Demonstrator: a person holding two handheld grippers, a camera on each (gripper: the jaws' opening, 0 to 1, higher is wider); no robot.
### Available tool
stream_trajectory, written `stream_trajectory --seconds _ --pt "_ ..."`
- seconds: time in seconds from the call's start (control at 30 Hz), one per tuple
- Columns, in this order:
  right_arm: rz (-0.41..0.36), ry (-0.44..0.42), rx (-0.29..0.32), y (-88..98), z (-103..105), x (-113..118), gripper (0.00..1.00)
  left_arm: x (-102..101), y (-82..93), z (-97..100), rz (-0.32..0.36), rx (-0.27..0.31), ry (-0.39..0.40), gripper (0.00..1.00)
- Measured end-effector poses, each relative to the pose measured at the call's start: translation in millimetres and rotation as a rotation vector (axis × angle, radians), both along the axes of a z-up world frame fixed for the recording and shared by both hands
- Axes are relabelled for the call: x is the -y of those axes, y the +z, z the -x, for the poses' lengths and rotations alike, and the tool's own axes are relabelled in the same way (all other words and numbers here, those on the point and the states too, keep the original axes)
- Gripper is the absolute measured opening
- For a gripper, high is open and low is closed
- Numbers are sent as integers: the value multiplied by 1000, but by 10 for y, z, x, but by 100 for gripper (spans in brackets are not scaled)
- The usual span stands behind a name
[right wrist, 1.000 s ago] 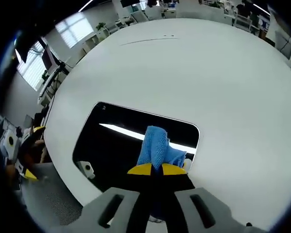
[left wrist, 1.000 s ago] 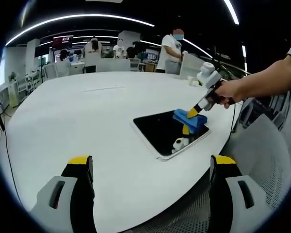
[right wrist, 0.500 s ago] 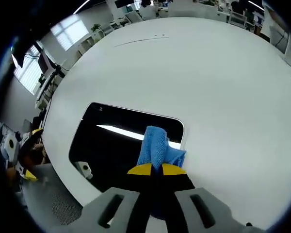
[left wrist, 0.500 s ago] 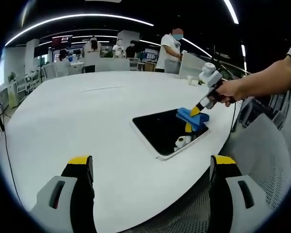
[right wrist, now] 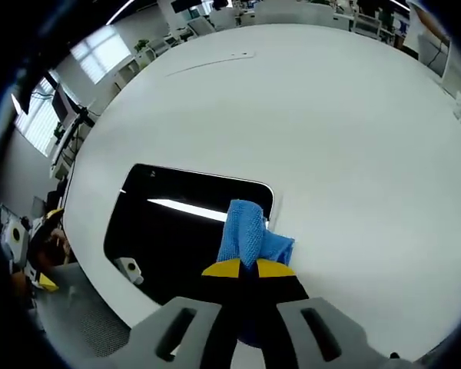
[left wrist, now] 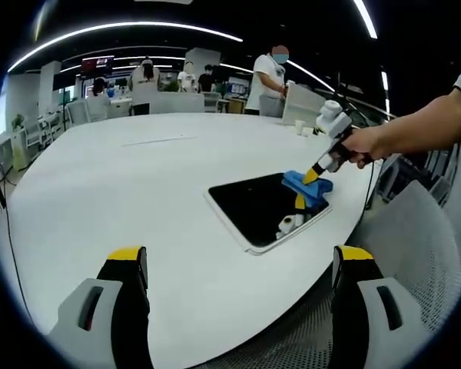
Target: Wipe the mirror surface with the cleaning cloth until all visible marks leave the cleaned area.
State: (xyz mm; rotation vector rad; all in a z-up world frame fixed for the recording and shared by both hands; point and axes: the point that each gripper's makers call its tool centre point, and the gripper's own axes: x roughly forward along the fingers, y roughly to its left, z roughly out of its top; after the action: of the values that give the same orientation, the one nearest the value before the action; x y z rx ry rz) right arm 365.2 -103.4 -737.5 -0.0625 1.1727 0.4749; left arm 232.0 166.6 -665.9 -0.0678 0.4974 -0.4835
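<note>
Left gripper view: left gripper (left wrist: 234, 265), jaws spread wide and empty, hovers over the round white table (left wrist: 123, 184); beyond, the right gripper (left wrist: 311, 175) presses the blue cleaning cloth (left wrist: 307, 187) on the dark rectangular mirror's (left wrist: 253, 207) far corner, marginally farther out than before. Right gripper view: jaws pinch the cloth (right wrist: 250, 237), now overlapping the mirror's (right wrist: 169, 231) right edge.

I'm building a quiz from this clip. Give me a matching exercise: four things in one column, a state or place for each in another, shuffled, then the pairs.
Things:
1. blue cloth
2. mirror
3. left gripper
4. right gripper

States:
A. jaws wide apart, holding nothing
B. lies flat on the white table, near its edge
C. pinched between yellow-tipped jaws, at the mirror's edge
D. jaws shut on the cloth

Pairs: 1-C, 2-B, 3-A, 4-D
</note>
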Motion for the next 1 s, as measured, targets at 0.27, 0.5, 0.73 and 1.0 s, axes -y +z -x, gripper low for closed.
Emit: stream_trajectory --seconds 0.27,0.5,0.73,1.0 --pt "11 -14 11 -11 2 5 0 7 -7 6 -5 -2 -7 99" --pt "16 -16 21 -15 28 13 0 6 -2 6 -4 0 -5 99" --pt "16 -18 27 -21 80 19 0 3 3 1 -2 4 -5 99" --pt "18 -23 24 -15 180 32 0 10 7 2 0 5 -8 99"
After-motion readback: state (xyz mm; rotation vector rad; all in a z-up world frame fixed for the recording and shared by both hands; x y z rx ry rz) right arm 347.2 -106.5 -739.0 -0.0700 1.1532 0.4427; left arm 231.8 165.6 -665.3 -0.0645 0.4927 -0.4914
